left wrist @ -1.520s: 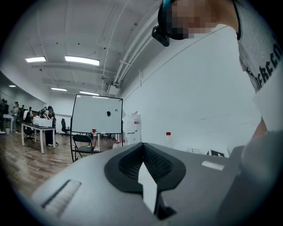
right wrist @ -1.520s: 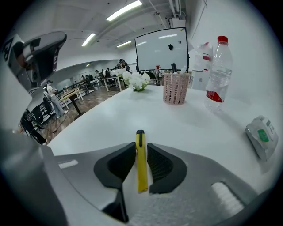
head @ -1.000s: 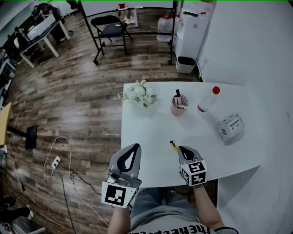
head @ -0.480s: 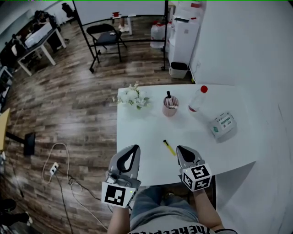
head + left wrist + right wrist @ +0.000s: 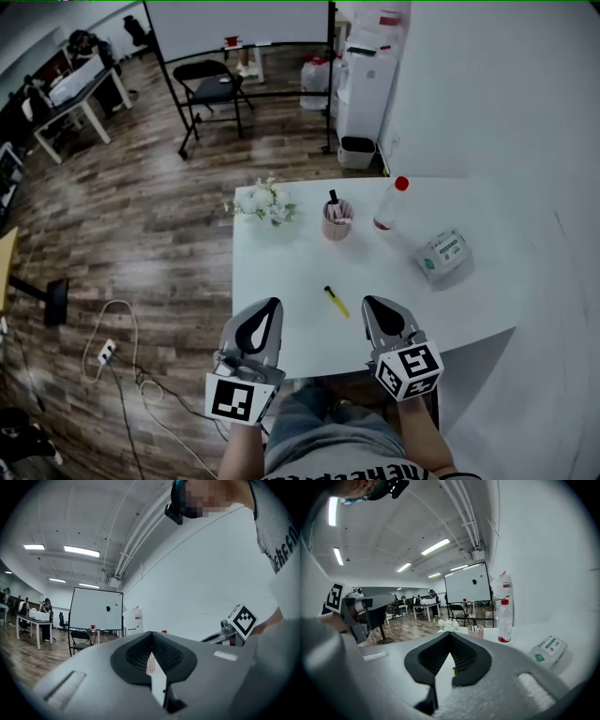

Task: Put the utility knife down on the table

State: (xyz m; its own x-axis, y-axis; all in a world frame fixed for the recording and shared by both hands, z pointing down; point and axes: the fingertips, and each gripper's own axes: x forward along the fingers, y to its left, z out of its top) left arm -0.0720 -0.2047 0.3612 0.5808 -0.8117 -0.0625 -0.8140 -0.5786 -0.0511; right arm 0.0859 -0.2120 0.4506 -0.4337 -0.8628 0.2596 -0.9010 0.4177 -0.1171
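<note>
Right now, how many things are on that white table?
5: flowers at the far left corner, a pink pen cup beside them, a red-capped bottle further right, a white packet right of that, and the yellow utility knife nearer the front edge.

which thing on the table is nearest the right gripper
The yellow utility knife, lying just ahead of the right gripper; the cup, bottle, flowers and pack sit farther back.

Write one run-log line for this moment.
knife: lying on table | left gripper: shut, empty | right gripper: shut, empty | task: done
</note>
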